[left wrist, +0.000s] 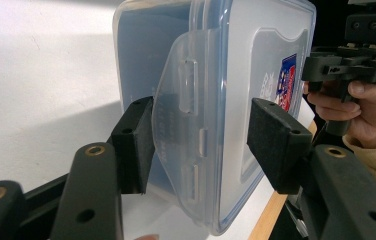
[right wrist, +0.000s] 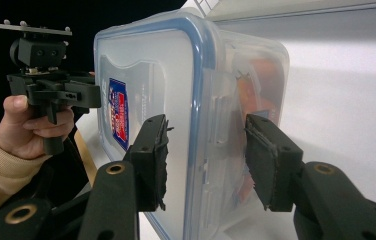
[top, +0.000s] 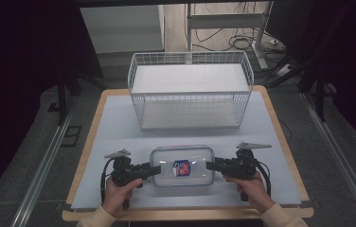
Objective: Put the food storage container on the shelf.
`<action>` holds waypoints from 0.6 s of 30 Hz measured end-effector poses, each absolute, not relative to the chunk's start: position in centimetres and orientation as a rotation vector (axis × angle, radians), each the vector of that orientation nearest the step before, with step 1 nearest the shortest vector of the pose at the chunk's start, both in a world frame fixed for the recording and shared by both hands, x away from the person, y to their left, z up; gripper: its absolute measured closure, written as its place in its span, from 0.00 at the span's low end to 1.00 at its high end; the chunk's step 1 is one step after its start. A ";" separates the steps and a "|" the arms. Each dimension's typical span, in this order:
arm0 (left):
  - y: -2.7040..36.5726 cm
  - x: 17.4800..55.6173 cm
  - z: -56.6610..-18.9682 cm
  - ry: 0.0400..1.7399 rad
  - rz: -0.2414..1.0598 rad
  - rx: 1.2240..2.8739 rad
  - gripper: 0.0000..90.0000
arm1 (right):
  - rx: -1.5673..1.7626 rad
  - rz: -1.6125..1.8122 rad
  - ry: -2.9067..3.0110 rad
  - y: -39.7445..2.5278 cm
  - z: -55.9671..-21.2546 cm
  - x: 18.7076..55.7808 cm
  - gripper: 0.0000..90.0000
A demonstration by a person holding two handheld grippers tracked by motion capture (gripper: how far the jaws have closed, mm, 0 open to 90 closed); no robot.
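Tongs on my left [top: 156, 169] stand open, their jaws straddling the left-end latch flap of one clear plastic container [top: 182, 165]; whether the pads touch it, I cannot tell. My right tongs [top: 210, 165] stand open too, astride the right end, gripping nothing. The container sits low in the middle of the high view on the worktop [top: 119, 123]. Its lid carries one red-and-blue label [top: 181, 168], the writing too small to read. One white wire basket [top: 190, 90] stands above it in frame.
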State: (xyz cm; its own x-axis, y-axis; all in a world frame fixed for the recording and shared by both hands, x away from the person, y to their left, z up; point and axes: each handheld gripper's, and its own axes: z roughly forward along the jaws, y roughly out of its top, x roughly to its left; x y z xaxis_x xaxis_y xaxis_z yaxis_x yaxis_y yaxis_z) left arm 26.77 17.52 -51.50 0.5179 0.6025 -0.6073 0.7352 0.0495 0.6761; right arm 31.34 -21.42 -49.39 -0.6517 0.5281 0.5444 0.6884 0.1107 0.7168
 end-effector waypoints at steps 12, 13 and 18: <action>17.6 27.0 -50.6 1.152 -0.119 1.634 0.51 | -1.224 -1.609 -2.230 -21.2 -48.8 31.5 0.60; 17.6 27.1 -50.5 1.152 -0.116 1.631 0.51 | -1.223 -1.613 -2.230 -21.2 -48.7 31.5 0.60; 17.6 27.6 -49.8 1.149 -0.111 1.627 0.51 | -1.225 -1.626 -2.235 -21.2 -48.1 31.8 0.60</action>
